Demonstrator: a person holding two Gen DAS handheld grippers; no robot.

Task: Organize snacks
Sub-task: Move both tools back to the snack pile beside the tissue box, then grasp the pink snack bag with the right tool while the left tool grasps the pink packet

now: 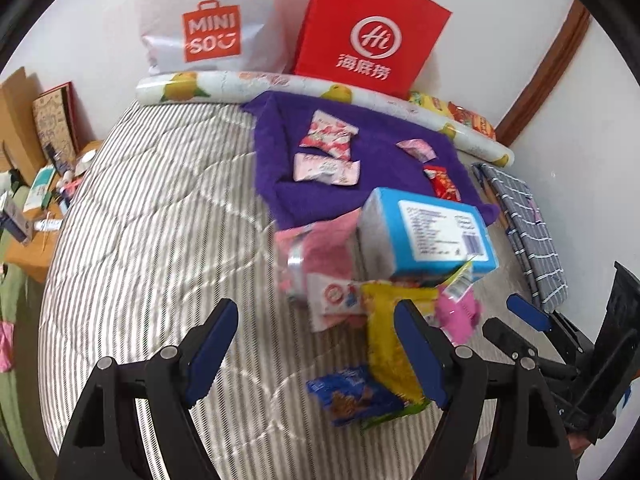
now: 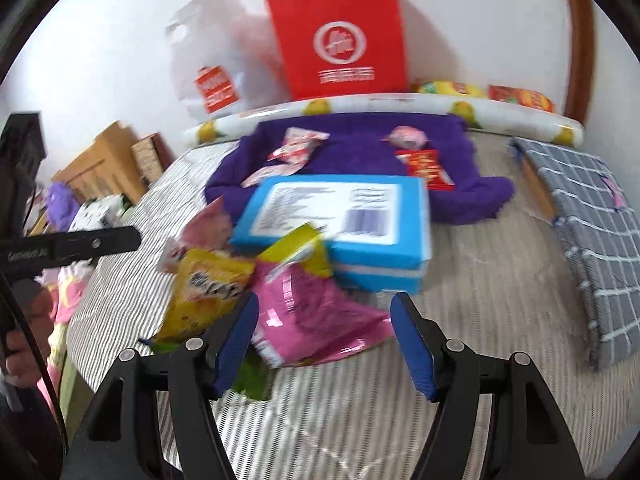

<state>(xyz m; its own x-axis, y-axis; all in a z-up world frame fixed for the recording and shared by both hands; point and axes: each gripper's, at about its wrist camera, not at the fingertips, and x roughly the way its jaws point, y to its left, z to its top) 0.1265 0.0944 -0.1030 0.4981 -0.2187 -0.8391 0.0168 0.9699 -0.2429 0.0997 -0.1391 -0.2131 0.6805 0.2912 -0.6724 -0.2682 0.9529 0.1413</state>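
Observation:
A pile of snacks lies on the striped bed: a blue box (image 1: 430, 230) (image 2: 340, 220), a yellow bag (image 1: 390, 340) (image 2: 208, 292), a pink foil bag (image 2: 316, 320) (image 1: 456, 312), a dark blue packet (image 1: 352, 396). On the purple towel (image 1: 360, 160) (image 2: 360, 148) lie pink-white sachets (image 1: 328, 136) and a red packet (image 1: 442, 182) (image 2: 424, 168). My left gripper (image 1: 320, 328) is open, just short of the pile. My right gripper (image 2: 324, 316) is open above the pink bag; it also shows at the right in the left wrist view (image 1: 516, 316).
A red paper bag (image 1: 372, 28) (image 2: 340, 36) and a white Miniso bag (image 1: 212, 24) stand against the wall behind a rolled lemon-print mat (image 1: 280, 84). A grey checked cloth (image 2: 592, 224) lies at the right. Boxes and clutter (image 1: 28, 184) sit left of the bed.

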